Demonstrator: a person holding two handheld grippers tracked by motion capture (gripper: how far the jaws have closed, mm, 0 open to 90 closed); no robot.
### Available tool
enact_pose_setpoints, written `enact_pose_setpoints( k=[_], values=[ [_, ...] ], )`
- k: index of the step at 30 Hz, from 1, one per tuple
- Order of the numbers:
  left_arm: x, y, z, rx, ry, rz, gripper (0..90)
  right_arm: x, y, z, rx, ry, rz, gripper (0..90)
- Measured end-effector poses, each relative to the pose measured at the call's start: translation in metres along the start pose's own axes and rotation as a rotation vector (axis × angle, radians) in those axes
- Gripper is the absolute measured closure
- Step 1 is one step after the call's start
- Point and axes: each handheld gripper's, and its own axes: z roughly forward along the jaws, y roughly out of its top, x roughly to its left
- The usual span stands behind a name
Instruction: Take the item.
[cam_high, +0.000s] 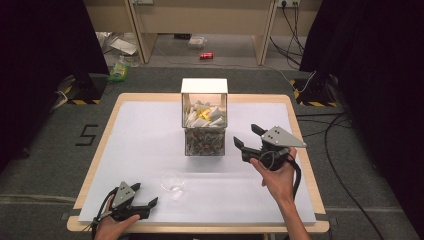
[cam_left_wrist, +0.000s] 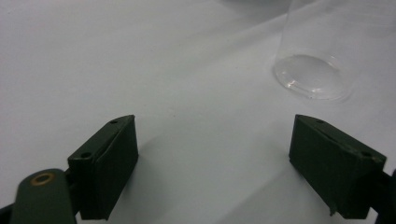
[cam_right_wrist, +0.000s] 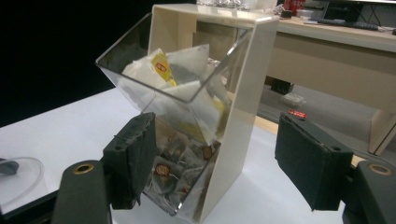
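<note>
Step in hand: approach. The right gripper (cam_high: 246, 136) hangs off the table just beside the dispenser (cam_high: 204, 116), a cream-backed clear box holding tea bags (cam_right_wrist: 164, 67) in its upper bin and more sachets in the lower bin.
Right gripper state: jaws well apart, nothing between the pads; in the right gripper view the dispenser's side wall and lower bin stand just ahead of the jaws and between their lines.
Left gripper state: the left gripper (cam_high: 143, 196) rests low on the table (cam_high: 140, 150), jaws wide apart and empty.
Glass position: the clear glass (cam_left_wrist: 312, 70) stands upright ahead of the left gripper, off its right jaw, near but apart.
Task item position: tea bags lie inside the dispenser, ahead of and above the right gripper's jaws.
Next move, judged: bring the right gripper up to the open mouth of the upper bin, narrow the jaws over one bag's corner, and pinch lightly.
Caution, judged: the bags are packed together; a deep bite may lift several.
</note>
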Motion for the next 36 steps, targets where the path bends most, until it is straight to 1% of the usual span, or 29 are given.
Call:
enact_pose_setpoints(
  k=[8,15,18,21,28,32,35,36],
  values=[
    [0.0,0.0,0.0,0.0,0.0,0.0,14.7,0.005,0.013,0.007,-0.019,0.016,-0.014,33.4],
    [0.0,0.0,0.0,0.001,0.0,0.0,14.7,0.008,0.021,0.014,-0.03,0.031,-0.017,35.3],
    [0.0,0.0,0.0,0.0,0.0,0.0,14.7,0.011,0.024,0.018,-0.033,0.041,-0.027,36.5],
    [0.0,0.0,0.0,0.0,0.0,0.0,14.7,0.015,0.029,0.025,-0.038,0.057,-0.037,37.9],
    [0.0,0.0,0.0,0.0,0.0,0.0,14.7,0.02,0.035,0.037,-0.041,0.072,-0.038,38.8],
    [0.0,0.0,0.0,-0.003,-0.001,-0.005,14.7,0.025,0.039,0.049,-0.043,0.085,-0.043,39.3],
    [0.0,0.0,0.0,-0.003,-0.002,-0.005,14.7,0.027,0.04,0.057,-0.035,0.074,-0.061,39.7],
    [0.0,0.0,0.0,-0.003,-0.002,-0.005,14.7,0.027,0.04,0.057,-0.035,0.074,-0.061,39.7]
  ],
)
